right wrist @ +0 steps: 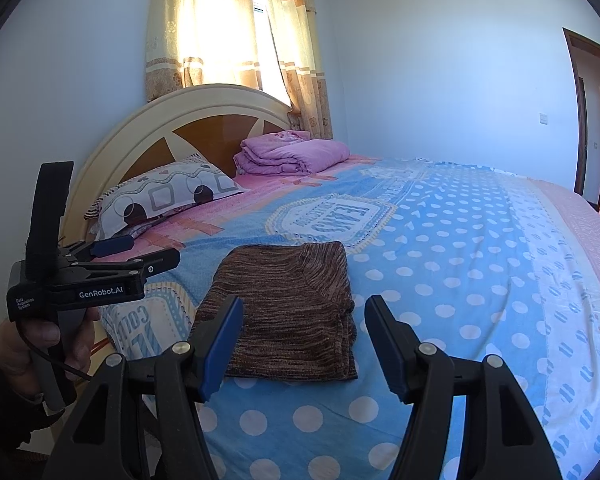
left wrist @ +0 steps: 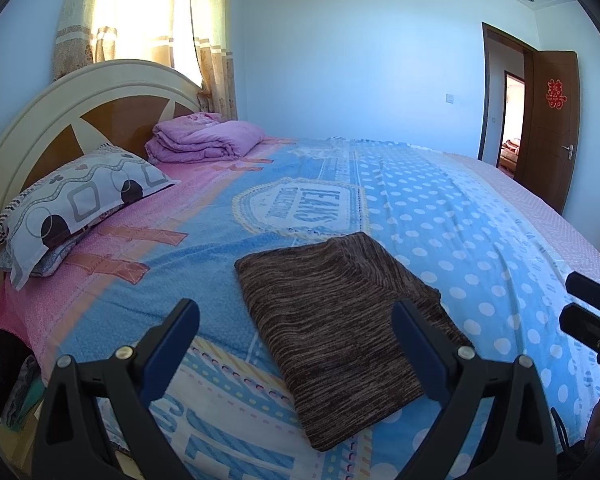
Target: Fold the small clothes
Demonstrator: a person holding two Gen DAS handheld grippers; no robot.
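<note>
The brown knit garment [left wrist: 340, 328] lies folded on the bed [left wrist: 480, 240], probably soft and light. Both hand-held grippers, left [left wrist: 296, 340] and right [right wrist: 304, 344], gape empty; an edge looks the best hold

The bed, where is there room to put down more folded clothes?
Bare bedspread lies right of the brown folded garment, out to the pink edge. Smaller patch between garment and purple quilt. Crowded by the headboard: pillow, quilt.

A brown marled knit garment [left wrist: 340, 328] lies folded into a flat rectangle on the bed's blue polka-dot sheet [left wrist: 480, 240].
</note>
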